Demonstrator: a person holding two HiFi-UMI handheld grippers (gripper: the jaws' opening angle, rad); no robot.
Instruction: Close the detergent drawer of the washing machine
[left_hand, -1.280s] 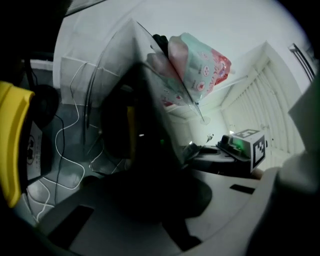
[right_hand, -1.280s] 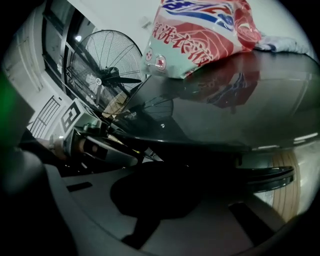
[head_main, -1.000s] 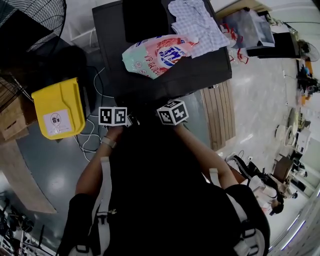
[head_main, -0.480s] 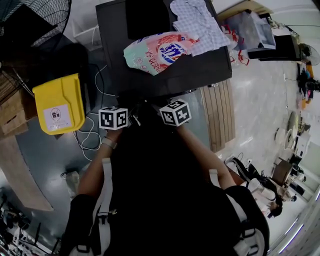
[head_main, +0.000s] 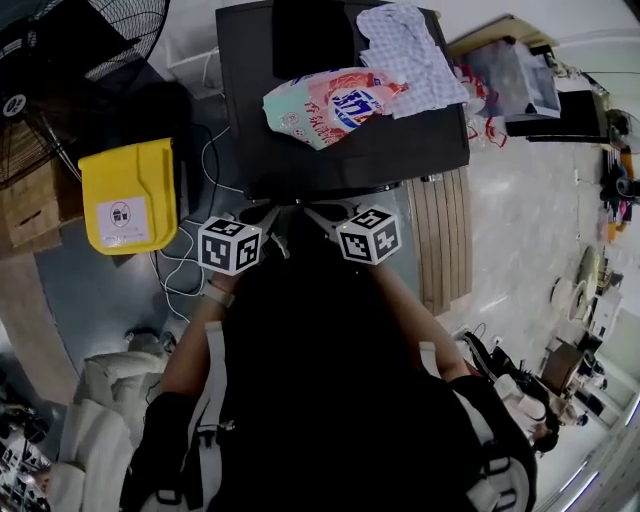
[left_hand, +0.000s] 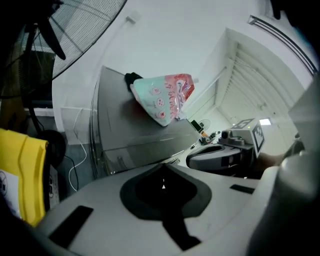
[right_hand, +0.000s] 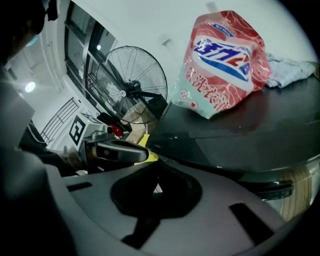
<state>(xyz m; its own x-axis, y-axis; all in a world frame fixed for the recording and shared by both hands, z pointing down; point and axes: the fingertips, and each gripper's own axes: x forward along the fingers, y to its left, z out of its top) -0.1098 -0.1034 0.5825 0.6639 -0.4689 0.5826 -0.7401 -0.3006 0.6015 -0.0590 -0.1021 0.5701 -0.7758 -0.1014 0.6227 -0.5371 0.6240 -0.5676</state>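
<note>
Crowding washing machine left edge: cables, bin.

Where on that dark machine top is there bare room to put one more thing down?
The front strip of the machine top, between the bag and the near edge, is bare, and so is the left strip beside the bag. The back is crowded: a black item and a cloth fill it.

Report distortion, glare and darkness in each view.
Head view: fisheye curves the room; the person's dark clothing shows no detail. Left gripper view: white wall glares, corners black. Right gripper view: detergent bag sharp, glossy washer top reflects it.
</note>
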